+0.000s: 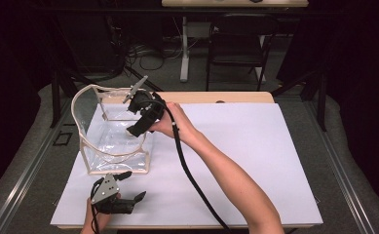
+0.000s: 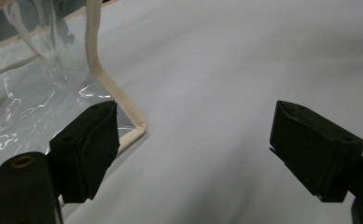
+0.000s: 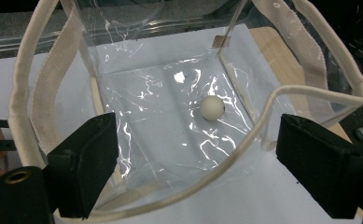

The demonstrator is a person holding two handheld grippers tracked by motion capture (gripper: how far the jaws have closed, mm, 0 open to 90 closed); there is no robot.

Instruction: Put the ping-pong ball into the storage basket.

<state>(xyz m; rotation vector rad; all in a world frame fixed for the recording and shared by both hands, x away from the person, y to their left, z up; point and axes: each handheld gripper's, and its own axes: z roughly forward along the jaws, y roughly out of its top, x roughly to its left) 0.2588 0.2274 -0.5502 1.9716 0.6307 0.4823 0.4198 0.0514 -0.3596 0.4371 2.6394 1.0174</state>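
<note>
Nearest you, at the near-left edge of the white sheet (image 1: 236, 161), your left gripper (image 1: 127, 187) lies low in your left hand (image 1: 99, 218) with its jaws spread wide and nothing between them; the grey three-cornered plate (image 1: 105, 188) sits on top of it. In the left gripper view those jaws frame bare white sheet, with the near-right bottom corner of the clear bag (image 2: 44, 107) just beside the left jaw. A little farther in, that clear bag (image 1: 110, 141) stands upright on the left part of the sheet, its mouth open upward and its cream edging (image 1: 82, 146) running round the rim and down the corners. Your right hand (image 1: 170, 122) reaches across from the right and holds the right gripper (image 1: 137, 127) over the bag's mouth, tilted down into it, its cable (image 1: 192, 180) trailing back along your forearm. In the right gripper view its jaws stand wide apart with nothing gripped, looking straight down into the bag. On the bag's clear floor rests a small white ball (image 3: 212, 108), lying toward the right wall and touching neither jaw. Beyond the table stand a dark chair (image 1: 236, 48) and a table leg (image 1: 184, 48) on the grey floor.
</note>
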